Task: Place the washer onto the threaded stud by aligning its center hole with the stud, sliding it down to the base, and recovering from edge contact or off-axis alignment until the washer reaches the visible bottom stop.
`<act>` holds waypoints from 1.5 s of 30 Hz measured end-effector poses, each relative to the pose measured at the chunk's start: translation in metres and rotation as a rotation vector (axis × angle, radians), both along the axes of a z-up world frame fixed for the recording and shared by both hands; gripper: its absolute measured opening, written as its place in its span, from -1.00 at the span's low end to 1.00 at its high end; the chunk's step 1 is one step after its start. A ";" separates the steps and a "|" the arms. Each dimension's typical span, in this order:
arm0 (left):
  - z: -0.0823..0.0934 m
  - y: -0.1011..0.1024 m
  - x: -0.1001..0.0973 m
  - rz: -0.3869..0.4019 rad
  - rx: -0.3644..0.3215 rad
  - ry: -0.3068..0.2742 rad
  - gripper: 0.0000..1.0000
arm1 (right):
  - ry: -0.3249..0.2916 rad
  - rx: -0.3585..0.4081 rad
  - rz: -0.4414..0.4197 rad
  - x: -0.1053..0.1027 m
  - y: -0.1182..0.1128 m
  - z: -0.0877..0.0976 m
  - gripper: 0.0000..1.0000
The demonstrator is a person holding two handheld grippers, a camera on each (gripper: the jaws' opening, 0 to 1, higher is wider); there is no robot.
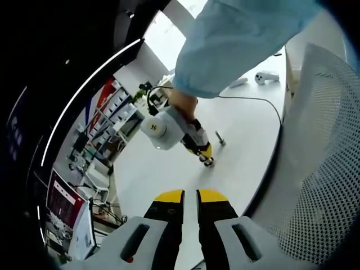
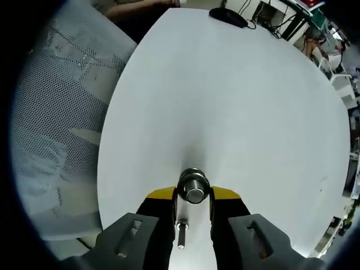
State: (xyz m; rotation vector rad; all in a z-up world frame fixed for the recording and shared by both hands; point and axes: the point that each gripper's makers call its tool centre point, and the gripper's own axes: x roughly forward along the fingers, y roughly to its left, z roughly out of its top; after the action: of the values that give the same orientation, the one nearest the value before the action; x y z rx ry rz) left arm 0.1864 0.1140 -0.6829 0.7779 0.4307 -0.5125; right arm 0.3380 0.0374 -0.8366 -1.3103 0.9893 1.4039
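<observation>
Two grippers: both on show, one busy, one idle.
Right gripper [image 2: 193, 194]: in the right gripper view its yellow-tipped jaws are closed in on a metal stud [image 2: 193, 187], pinched between them near the tips.
Stud: its round end faces the camera, with a ring around it that may be the washer; I can't tell for sure. The thin threaded shaft runs back toward the camera between the jaws.
Left gripper [image 1: 190, 197]: in the left gripper view its jaws stand nearly together, a thin gap between the tips, nothing in them, hanging above the table [image 1: 169, 169].
Right gripper from the left gripper view [image 1: 208, 162]: held by a hand [image 1: 183, 104] in a pale blue sleeve [image 1: 236, 45], tips down near the tabletop with a small metal piece at them.
Bolt [image 1: 220, 138]: a small metal piece lies on the table just beside those tips, apart from them.
Table: white, round-edged, mostly bare.
Chair [image 1: 326, 169]: white mesh back just beside the table edge.
Cable [image 1: 253, 101]: a thin black line curves across the tabletop behind the hand.
</observation>
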 end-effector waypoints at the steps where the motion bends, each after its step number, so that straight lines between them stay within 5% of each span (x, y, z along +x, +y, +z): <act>1: 0.000 0.000 0.000 0.000 0.000 0.000 -0.88 | -0.001 -0.001 0.002 0.000 0.000 0.000 -0.54; 45: 0.000 0.001 0.000 0.005 -0.002 0.001 -0.88 | 0.004 -0.055 0.037 -0.002 0.001 -0.026 -0.55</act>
State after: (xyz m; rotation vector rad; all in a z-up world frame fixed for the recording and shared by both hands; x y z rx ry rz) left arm 0.1862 0.1150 -0.6828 0.7744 0.4324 -0.5087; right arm 0.3359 0.0385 -0.8626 -1.3731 1.0171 1.4167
